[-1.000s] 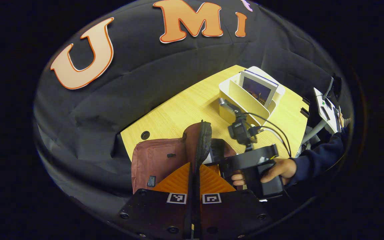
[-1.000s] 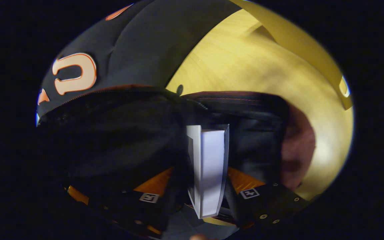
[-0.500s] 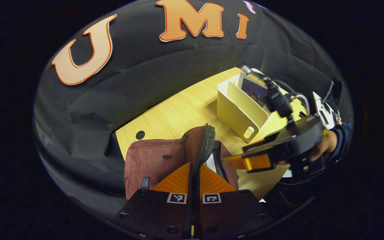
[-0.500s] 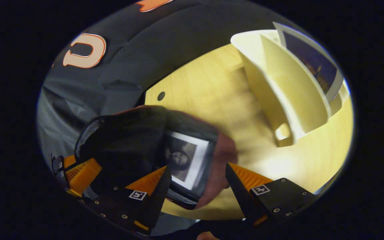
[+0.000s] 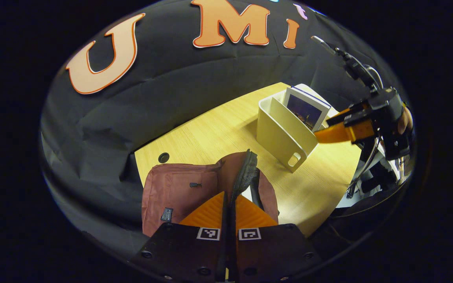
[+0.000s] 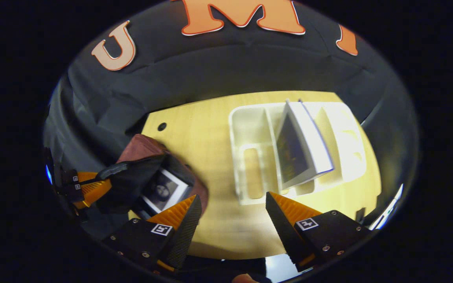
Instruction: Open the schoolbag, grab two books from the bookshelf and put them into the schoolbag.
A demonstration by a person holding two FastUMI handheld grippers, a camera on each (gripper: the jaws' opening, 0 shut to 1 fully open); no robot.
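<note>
In the left gripper view, the left tool (image 5: 229,204) was closed on the bag (image 5: 179,188) rim. In the right gripper view, the right tool (image 6: 232,212) was open and empty; the book (image 6: 301,147) stood ahead, slightly right, in the shelf (image 6: 246,157) on the table (image 6: 203,129), its long axis running away from the tool.

Schoolbag (image 5: 179,188): dusty-red fabric, dark lining, small dark label low on its front; lies on the wooden table's near-left part, front panel up; main opening unzipped, its dark zipper-edged flap (image 5: 246,173) pulled upright; dark interior exposed in the right gripper view (image 6: 132,184). Book 1 (image 6: 162,191): white-bordered cover with a grey picture; sits inside the open schoolbag, cover facing out. Book 2 (image 6: 299,145): white-edged, dark blue cover picture; stands tilted in a middle slot of the bookshelf (image 6: 250,165). Bookshelf: cream plastic, several divided slots, cut-out handle on its end; stands on the table well apart from the schoolbag.
</note>
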